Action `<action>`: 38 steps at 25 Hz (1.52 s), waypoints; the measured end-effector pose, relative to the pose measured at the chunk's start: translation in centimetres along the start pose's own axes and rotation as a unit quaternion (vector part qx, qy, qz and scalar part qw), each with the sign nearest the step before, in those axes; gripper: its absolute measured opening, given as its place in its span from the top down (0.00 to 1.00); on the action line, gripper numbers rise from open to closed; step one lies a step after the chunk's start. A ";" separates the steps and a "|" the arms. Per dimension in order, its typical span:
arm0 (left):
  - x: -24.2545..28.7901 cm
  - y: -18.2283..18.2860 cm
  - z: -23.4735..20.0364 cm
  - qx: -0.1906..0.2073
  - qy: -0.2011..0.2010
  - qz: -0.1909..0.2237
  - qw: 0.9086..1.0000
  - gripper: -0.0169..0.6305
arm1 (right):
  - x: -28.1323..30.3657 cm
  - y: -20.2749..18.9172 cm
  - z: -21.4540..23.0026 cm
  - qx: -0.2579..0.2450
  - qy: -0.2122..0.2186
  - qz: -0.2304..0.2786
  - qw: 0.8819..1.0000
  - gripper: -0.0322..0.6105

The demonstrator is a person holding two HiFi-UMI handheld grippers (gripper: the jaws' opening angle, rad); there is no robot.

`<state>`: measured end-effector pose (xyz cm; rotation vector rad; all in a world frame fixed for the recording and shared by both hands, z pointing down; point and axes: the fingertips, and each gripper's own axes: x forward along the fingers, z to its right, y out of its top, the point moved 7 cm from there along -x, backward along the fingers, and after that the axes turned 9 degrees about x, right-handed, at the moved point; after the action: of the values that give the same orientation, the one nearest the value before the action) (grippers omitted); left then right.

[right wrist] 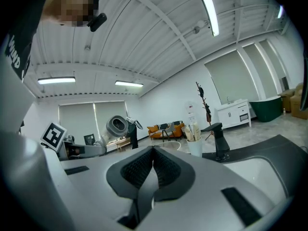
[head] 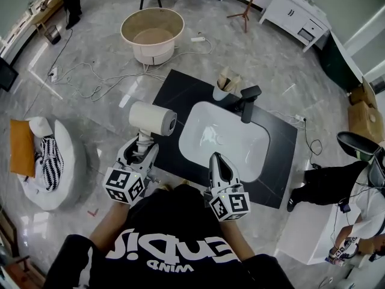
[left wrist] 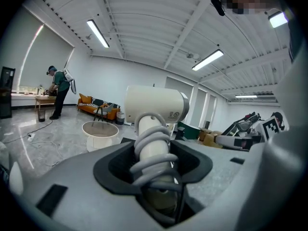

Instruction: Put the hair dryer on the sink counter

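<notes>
A white hair dryer (head: 153, 118) with its grey cord wound round the handle is held up over the left edge of the black sink counter (head: 178, 96). My left gripper (head: 142, 146) is shut on the handle, and the barrel points right. In the left gripper view the hair dryer (left wrist: 155, 105) stands upright above the left gripper (left wrist: 157, 159), its cord coils between the pads. My right gripper (head: 217, 159) hangs shut and empty over the near rim of the white basin (head: 240, 152). In the right gripper view the right gripper (right wrist: 153, 170) has its pads pressed together.
A black faucet (head: 248, 102) and a cup of toiletries (head: 225, 87) stand behind the basin. On the floor are a round beige tub (head: 152, 34), loose cables (head: 96, 77) and a white cushion seat (head: 54, 164). A person (head: 334, 185) crouches at the right.
</notes>
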<state>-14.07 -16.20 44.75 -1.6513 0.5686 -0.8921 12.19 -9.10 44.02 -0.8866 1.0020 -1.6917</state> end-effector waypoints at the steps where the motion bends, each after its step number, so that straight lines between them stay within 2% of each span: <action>1: 0.4 -0.1 -0.1 0.000 0.000 -0.004 1.000 0.63 | 0.1 0.1 0.2 0.000 0.000 0.000 1.000 0.91; 11: 4.7 -1.6 -1.3 0.012 0.002 -0.044 0.999 0.63 | 1.0 0.2 1.8 0.002 0.002 -0.002 1.000 0.91; 21: 9.9 -3.7 -2.1 0.017 -0.017 -0.094 0.995 0.63 | 1.7 0.2 2.8 0.006 -0.002 -0.008 1.000 0.91; 30: 13.7 -6.8 -3.2 0.023 -0.016 -0.154 0.988 0.63 | 1.5 -0.3 3.4 0.010 -0.012 -0.017 1.000 0.91; 38: 15.6 -10.6 -4.4 0.018 -0.008 -0.220 0.975 0.63 | 1.2 -0.2 4.2 0.013 -0.024 -0.017 0.999 0.91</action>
<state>-9.13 -27.79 59.39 -1.7825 0.1703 -1.1981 15.51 -11.12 46.04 -0.9279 0.9351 -1.7005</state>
